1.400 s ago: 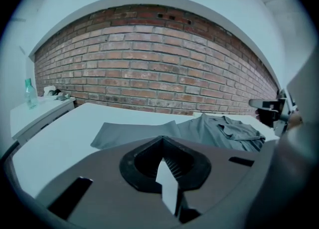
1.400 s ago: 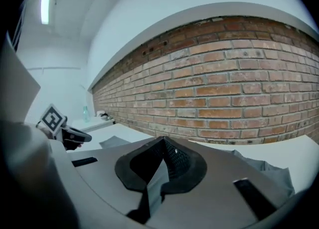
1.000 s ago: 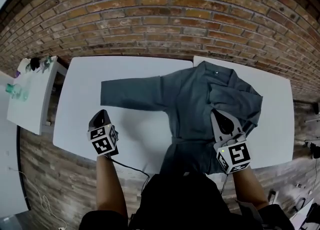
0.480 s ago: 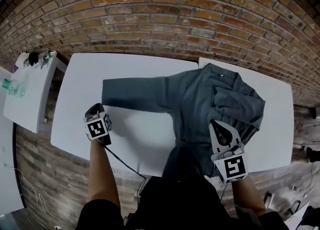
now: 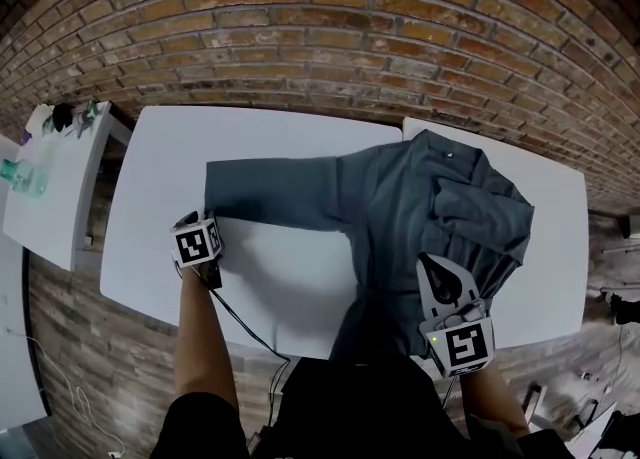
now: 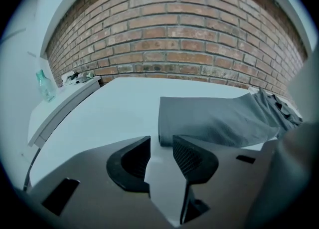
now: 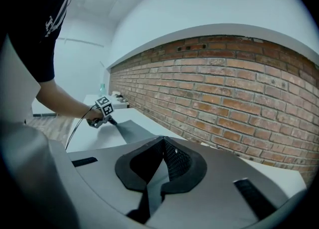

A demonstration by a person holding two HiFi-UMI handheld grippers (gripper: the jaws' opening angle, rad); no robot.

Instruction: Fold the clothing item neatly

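Forward from the near table edge, our left gripper (image 5: 189,219) has reached the sleeve cuff (image 6: 167,123); its jaws are opening, the cuff just ahead of them and not pinched. Our right gripper (image 5: 430,264) has drawn back toward us, jaws closed on nothing. Beyond, the grey shirt (image 5: 420,197) lies on the white table (image 5: 250,137), with its left sleeve outstretched.

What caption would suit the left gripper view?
Left gripper, jaws opening and empty, facing the grey sleeve on a white table.

Grey long-sleeve shirt (image 5: 400,209) flat on the white table (image 5: 262,137), one sleeve stretched out, other folded over the body.
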